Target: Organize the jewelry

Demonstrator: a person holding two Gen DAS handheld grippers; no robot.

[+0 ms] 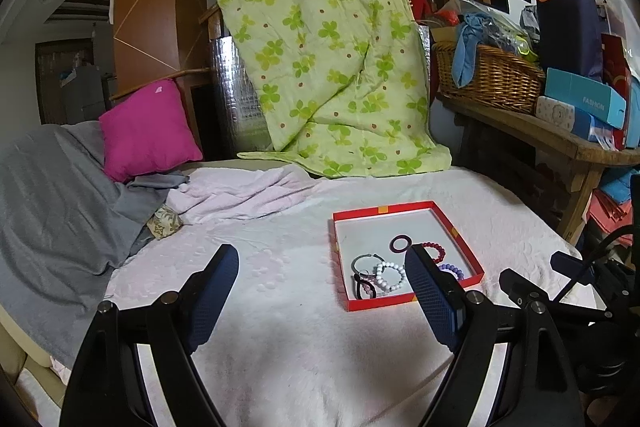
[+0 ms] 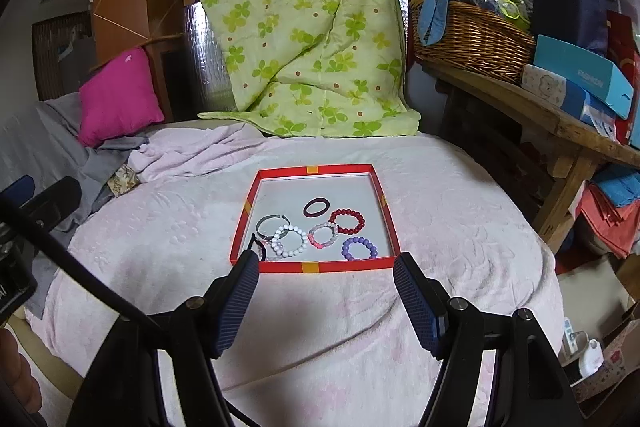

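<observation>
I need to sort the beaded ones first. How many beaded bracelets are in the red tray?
4, possibly more hidden under the overlapping pieces: white bracelet front left, pink-and-white bracelet centre, purple bracelet front right, red bracelet right, all in the red tray.

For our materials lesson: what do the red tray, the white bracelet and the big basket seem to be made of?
Red tray: probably cardboard, with thin flat walls and a matte white inside.
White bracelet: round glossy beads, perhaps plastic or stone; the pictures leave that open.
Basket: woven wicker, with brown strands showing.

A pale pink blanket (image 2: 440, 187) covers the bed, with a green clover quilt (image 2: 304, 27) hanging behind it, a magenta pillow (image 2: 116, 95) at its left and a cluttered wooden bench (image 2: 560, 123) at its right.
</observation>
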